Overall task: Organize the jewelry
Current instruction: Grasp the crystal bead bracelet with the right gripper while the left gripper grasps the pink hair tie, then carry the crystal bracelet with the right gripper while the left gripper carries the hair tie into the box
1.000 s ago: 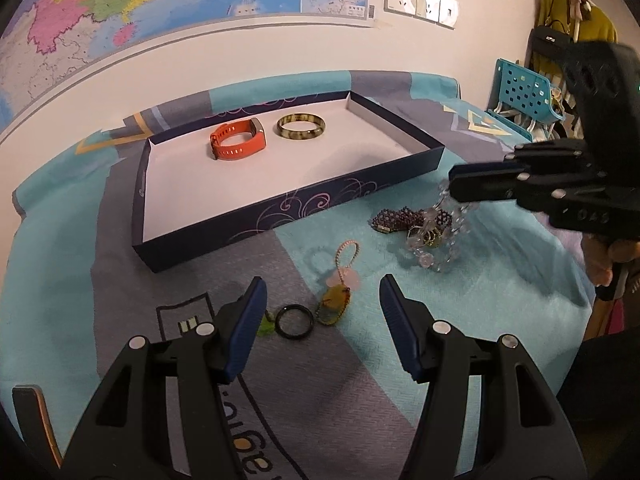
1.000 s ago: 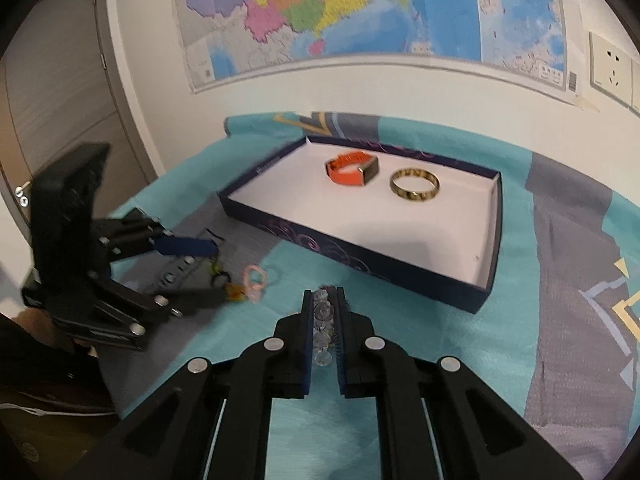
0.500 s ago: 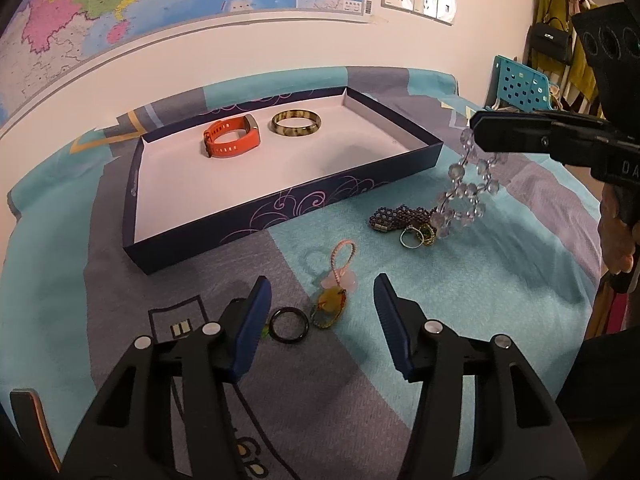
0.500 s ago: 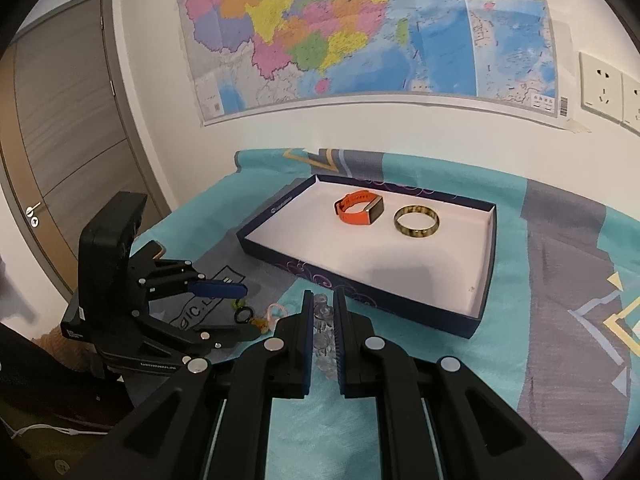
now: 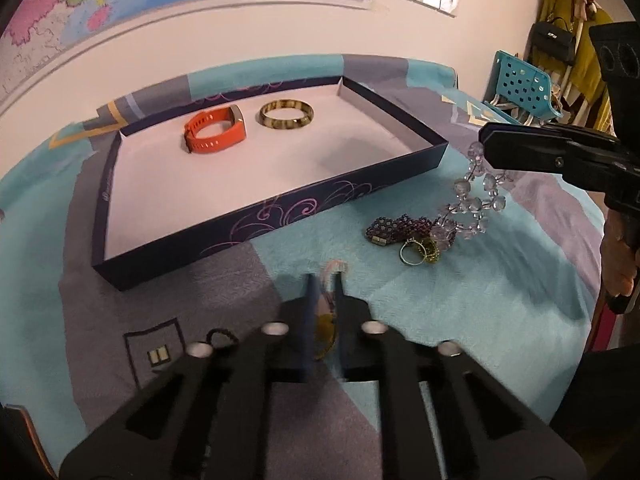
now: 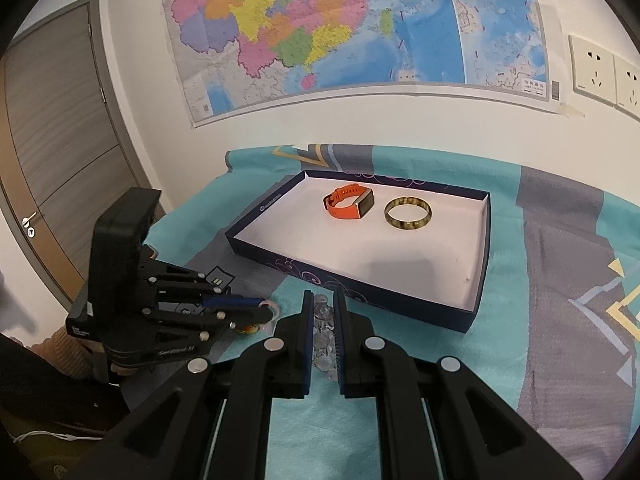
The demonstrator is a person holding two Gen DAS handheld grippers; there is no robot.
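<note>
Looking down the left gripper (image 5: 322, 300), its jaws are clamped together on a small charm with a pink beaded loop (image 5: 335, 270) and a yellowish bit between the pads, right down at the blanket (image 5: 460, 320). Kinda blurry there, so I can't make out more of it. Just left of those jaws a black ring (image 5: 219, 336) lies on a grey patch of the blanket, half hidden behind the gripper body.

The right gripper (image 6: 322, 320) has its jaws closed on a clear crystal bead bracelet (image 5: 474, 200), which dangles from the tips in the left wrist view. Its low end hangs over a dark purple beaded piece (image 5: 400, 229), and a thin gold ring (image 5: 412, 254) sits just beside that with a small yellow-green thing touching it.

Behind all this is the navy box tray (image 5: 280, 216) with the white inside. An orange watch band (image 5: 214, 136) and a tortoiseshell bangle (image 5: 286, 114) lie side by side near its far wall, close but apart. Rest of the tray floor is bare white.

Big colourful wall map (image 6: 340, 32) up behind, wall sockets (image 6: 600, 70) to its right, wooden door (image 6: 52, 128) on the left.
</note>
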